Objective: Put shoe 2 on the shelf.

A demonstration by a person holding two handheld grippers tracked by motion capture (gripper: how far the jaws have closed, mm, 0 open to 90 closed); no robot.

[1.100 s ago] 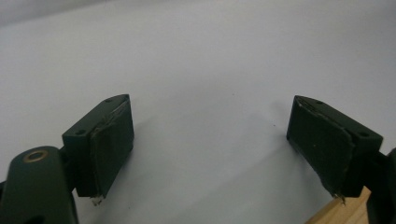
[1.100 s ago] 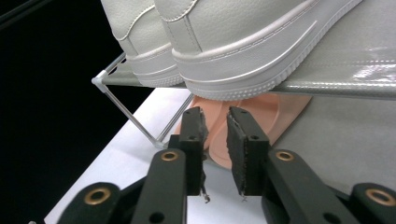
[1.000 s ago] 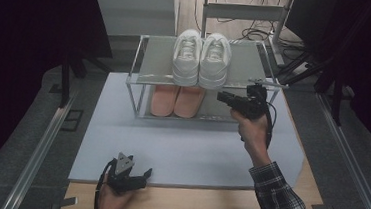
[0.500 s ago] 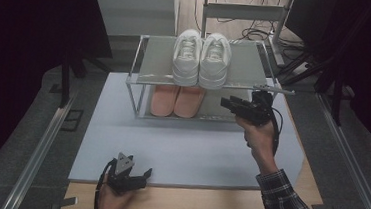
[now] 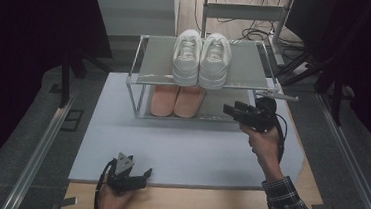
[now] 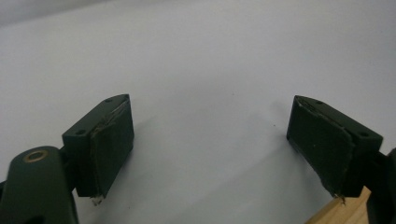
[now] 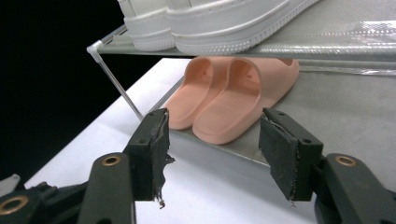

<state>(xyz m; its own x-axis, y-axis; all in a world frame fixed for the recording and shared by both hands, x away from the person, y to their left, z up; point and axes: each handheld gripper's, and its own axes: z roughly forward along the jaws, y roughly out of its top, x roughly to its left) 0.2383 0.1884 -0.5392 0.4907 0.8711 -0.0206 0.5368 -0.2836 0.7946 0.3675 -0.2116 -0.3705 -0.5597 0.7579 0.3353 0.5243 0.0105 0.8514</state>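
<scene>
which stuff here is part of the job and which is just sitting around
In the job:
- pair of pink rubber slides on the lower shelf
- two-tier metal shoe rack
- right gripper, jaws just opening, empty, aimed at the slides

Lying about:
- pair of white sneakers on the top shelf
- left gripper, open on the white mat

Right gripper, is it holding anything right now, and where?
Nothing. The right gripper has just been opening, with an empty gap between its jaws, short of the pink slippers.
</scene>
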